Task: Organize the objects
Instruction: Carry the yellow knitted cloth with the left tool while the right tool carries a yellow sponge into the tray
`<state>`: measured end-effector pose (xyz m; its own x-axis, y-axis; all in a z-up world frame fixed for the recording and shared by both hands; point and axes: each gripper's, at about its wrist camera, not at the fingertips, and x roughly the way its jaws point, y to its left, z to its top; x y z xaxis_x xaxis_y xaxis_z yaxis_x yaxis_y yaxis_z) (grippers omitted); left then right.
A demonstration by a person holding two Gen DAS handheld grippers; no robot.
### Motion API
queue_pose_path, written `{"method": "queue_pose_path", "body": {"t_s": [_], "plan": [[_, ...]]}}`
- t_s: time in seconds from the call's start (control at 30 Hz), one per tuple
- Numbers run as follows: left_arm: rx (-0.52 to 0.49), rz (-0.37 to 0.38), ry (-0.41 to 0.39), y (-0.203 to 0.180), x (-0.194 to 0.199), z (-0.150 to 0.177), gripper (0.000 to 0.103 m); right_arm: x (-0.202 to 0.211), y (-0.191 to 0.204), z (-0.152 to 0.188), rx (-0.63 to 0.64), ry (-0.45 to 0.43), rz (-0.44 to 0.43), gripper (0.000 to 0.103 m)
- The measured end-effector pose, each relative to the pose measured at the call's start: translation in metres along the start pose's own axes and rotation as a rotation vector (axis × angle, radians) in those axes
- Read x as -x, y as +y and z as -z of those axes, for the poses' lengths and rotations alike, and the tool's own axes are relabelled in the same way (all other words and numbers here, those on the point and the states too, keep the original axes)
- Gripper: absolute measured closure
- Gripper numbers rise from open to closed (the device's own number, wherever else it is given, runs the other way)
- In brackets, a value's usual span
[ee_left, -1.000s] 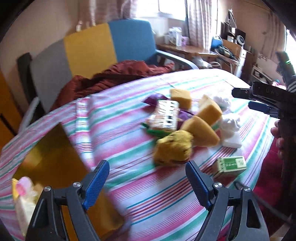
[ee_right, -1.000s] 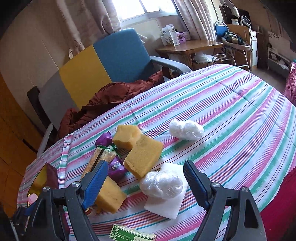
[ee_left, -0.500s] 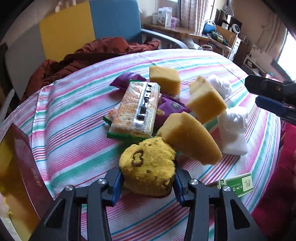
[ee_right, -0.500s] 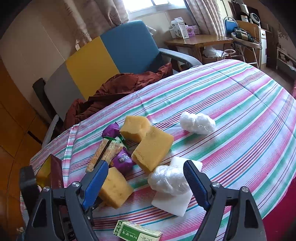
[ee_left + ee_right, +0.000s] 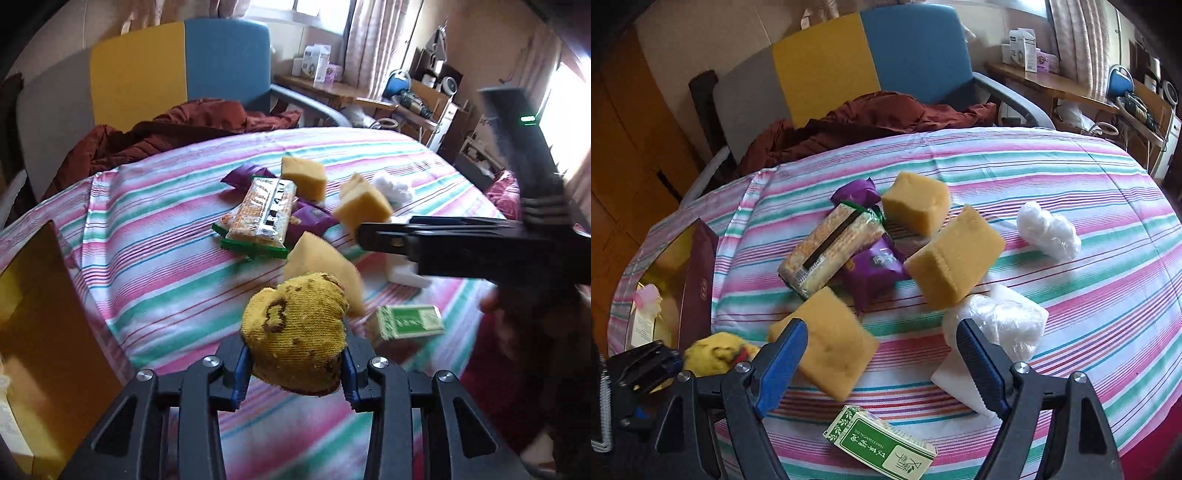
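Observation:
My left gripper (image 5: 293, 363) is shut on a yellow knitted ball (image 5: 297, 332) and holds it above the striped tablecloth (image 5: 159, 266). The ball also shows at the lower left of the right wrist view (image 5: 714, 352). My right gripper (image 5: 881, 363) is open and empty, hovering over a yellow sponge (image 5: 827, 347) and a green box (image 5: 881, 441). Two more sponges (image 5: 955, 256), a cracker pack (image 5: 831, 249), purple wrappers (image 5: 873, 267), white plastic wads (image 5: 1047, 229) and a white block (image 5: 960, 376) lie on the cloth.
An open gold-lined box with a maroon wall (image 5: 698, 280) stands at the left table edge, also in the left wrist view (image 5: 40, 317). A chair (image 5: 849, 62) with a brown cloth (image 5: 857, 122) stands behind the table.
My left gripper closed on the yellow knitted ball and lifted it off the cloth, drawing back. My right gripper moved down and left over the near sponge and green box.

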<state>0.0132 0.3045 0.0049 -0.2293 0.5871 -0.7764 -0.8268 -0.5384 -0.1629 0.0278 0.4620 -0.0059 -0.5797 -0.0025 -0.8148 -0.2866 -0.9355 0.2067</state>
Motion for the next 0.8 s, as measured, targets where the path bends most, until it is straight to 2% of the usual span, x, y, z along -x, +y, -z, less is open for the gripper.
{"method": "queue_pose_path", "body": {"t_s": [0.17, 0.37, 0.5, 0.53, 0.57, 0.6, 0.63, 0.8], "plan": [[0.004, 0.004, -0.046, 0.007, 0.033, 0.012, 0.063, -0.001, 0.025, 0.006, 0.111, 0.027, -0.088, 0.018], [0.057, -0.008, -0.108, 0.033, 0.076, 0.031, 0.063, -0.021, 0.074, 0.018, 0.376, 0.08, 0.025, 0.017], [0.12, -0.046, -0.126, 0.06, 0.099, 0.05, 0.063, -0.047, 0.085, 0.013, 0.463, 0.135, 0.1, 0.017], [0.136, -0.057, -0.13, 0.066, 0.104, 0.055, 0.063, -0.054, 0.086, 0.013, 0.47, 0.159, 0.094, 0.017], [0.156, -0.07, -0.134, 0.072, 0.108, 0.06, 0.063, -0.06, 0.087, 0.013, 0.473, 0.183, 0.077, 0.019], [0.183, -0.084, -0.137, 0.081, 0.114, 0.067, 0.063, -0.065, 0.09, 0.015, 0.482, 0.205, 0.073, 0.025], [0.208, -0.096, -0.14, 0.089, 0.119, 0.073, 0.063, -0.069, 0.09, 0.017, 0.494, 0.214, 0.078, 0.039], [0.318, -0.172, -0.156, 0.127, 0.145, 0.1, 0.063, -0.058, 0.093, 0.019, 0.499, 0.16, 0.089, 0.045]]}}
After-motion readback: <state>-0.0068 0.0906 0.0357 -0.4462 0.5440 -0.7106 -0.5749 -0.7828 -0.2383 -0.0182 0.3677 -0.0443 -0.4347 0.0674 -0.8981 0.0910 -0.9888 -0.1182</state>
